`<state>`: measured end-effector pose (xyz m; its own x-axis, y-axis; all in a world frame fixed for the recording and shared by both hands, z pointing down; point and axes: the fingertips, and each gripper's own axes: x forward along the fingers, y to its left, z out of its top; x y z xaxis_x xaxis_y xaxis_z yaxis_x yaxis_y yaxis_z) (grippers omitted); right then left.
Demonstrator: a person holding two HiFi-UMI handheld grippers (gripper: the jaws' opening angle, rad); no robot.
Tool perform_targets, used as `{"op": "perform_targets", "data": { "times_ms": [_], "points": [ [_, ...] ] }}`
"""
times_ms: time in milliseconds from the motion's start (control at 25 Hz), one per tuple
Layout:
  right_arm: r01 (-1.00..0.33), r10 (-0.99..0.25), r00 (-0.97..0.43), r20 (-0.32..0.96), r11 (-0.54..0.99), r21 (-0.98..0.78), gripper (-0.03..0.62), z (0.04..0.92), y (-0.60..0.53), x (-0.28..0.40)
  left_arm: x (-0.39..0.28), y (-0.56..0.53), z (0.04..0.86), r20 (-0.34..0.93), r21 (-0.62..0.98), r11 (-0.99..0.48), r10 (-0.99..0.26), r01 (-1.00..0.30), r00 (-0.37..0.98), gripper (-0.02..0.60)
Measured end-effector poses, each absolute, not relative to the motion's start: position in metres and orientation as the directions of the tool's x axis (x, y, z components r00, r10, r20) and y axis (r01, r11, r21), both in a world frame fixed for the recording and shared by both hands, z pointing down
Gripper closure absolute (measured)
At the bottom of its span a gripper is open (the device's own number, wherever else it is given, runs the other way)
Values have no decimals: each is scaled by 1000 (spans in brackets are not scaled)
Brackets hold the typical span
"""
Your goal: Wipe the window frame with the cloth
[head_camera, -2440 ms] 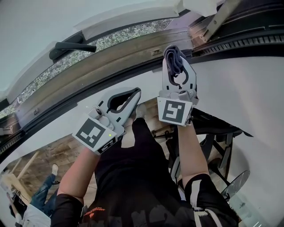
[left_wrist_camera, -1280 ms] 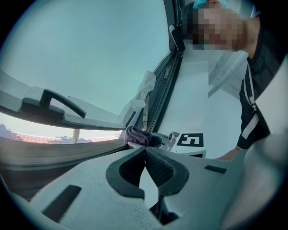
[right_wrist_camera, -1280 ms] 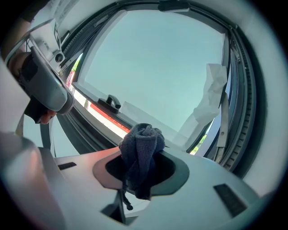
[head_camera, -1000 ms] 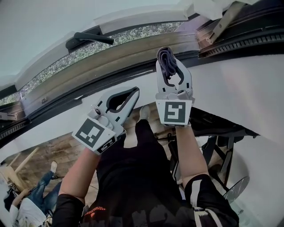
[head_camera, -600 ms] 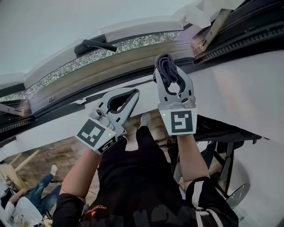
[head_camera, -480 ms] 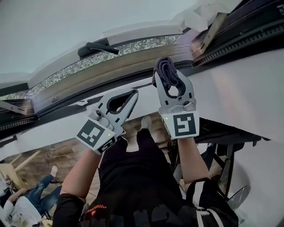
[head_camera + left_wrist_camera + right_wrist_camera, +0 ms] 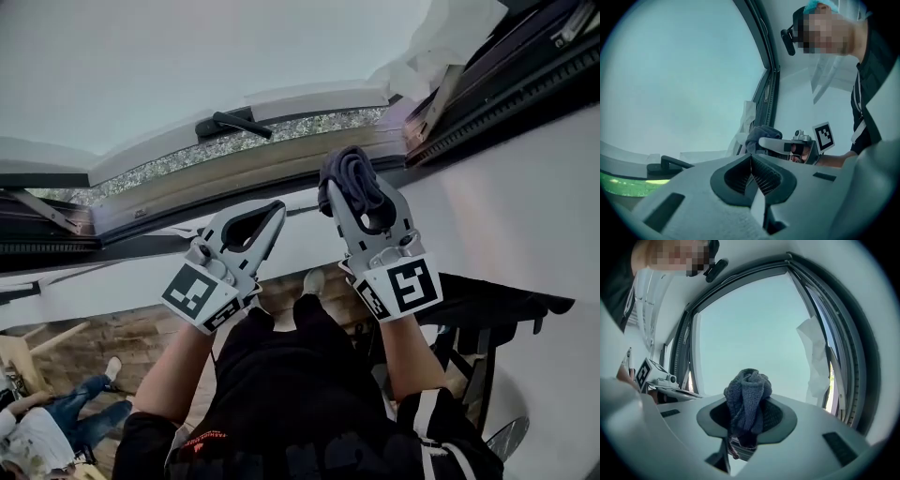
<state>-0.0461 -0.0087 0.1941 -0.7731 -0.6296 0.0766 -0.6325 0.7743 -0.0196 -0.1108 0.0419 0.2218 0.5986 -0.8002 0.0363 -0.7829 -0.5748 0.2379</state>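
My right gripper [image 7: 349,185] is shut on a bunched dark blue-grey cloth [image 7: 351,176], which sticks out past its tips just below the window frame [image 7: 281,155]. In the right gripper view the cloth [image 7: 746,399] fills the shut jaws, with the pane and dark frame [image 7: 853,357] beyond. My left gripper [image 7: 272,212] hangs to the left of it, jaws shut and empty, a little below the frame. The left gripper view shows its ribbed pads [image 7: 754,176] pressed together and the cloth [image 7: 759,137] in the other gripper beyond.
A black window handle [image 7: 234,124] lies on the open sash at the top centre. A hinge arm [image 7: 441,94] and dark seal tracks [image 7: 506,84] run at the upper right. White torn film [image 7: 813,352] hangs on the frame. Wooden floor, a folding stand [image 7: 478,319] and a person's legs [image 7: 56,422] lie far below.
The right gripper with the cloth has drifted left along the frame and tilted. The view has swung up and right. The left gripper kept its place beside it.
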Motion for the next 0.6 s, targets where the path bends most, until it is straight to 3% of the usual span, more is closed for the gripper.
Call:
{"op": "perform_targets", "data": {
  "times_ms": [600],
  "points": [
    [-561,-561,-827,21,828,5,487,142,30,-71,-137,62,163,-42,152,-562,-825,-813,563,561]
  ]
}}
